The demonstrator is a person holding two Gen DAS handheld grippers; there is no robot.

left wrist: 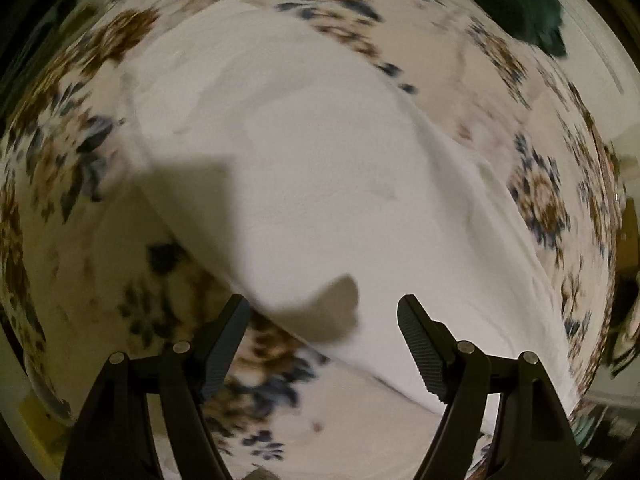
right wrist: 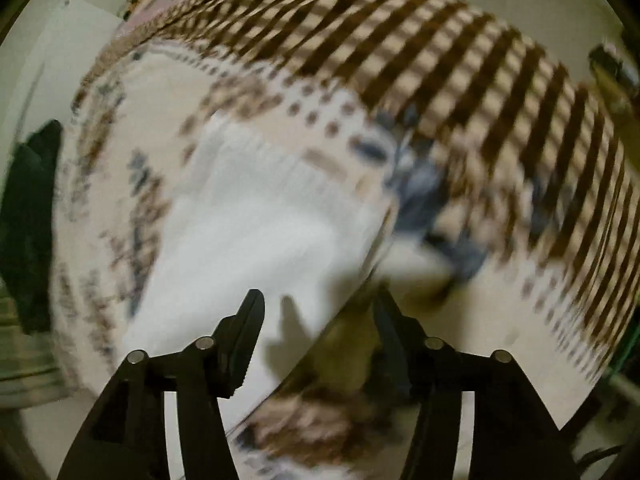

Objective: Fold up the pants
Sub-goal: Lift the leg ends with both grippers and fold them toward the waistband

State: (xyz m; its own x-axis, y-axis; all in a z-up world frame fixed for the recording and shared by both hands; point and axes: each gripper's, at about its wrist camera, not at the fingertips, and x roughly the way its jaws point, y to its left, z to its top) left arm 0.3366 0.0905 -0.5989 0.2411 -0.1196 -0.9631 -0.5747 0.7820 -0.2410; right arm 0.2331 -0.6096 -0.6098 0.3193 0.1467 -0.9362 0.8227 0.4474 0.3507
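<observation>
Surface: floral bedspread (left wrist: 72, 160) is spread beneath everything.
Left wrist view: white pants (left wrist: 288, 168) are laid diagonally across the centre; left gripper (left wrist: 322, 316) is held spread, empty, above their lower edge.
Right wrist view: pants (right wrist: 248, 216) are seen centre-left, blurred; right gripper (right wrist: 318, 308) is spread, nothing pinched.
Risk: only one layer may be caught, since edges are blurred.

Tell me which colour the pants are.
Plain white; the pants lie on a floral cover, clearest in the left wrist view.
</observation>
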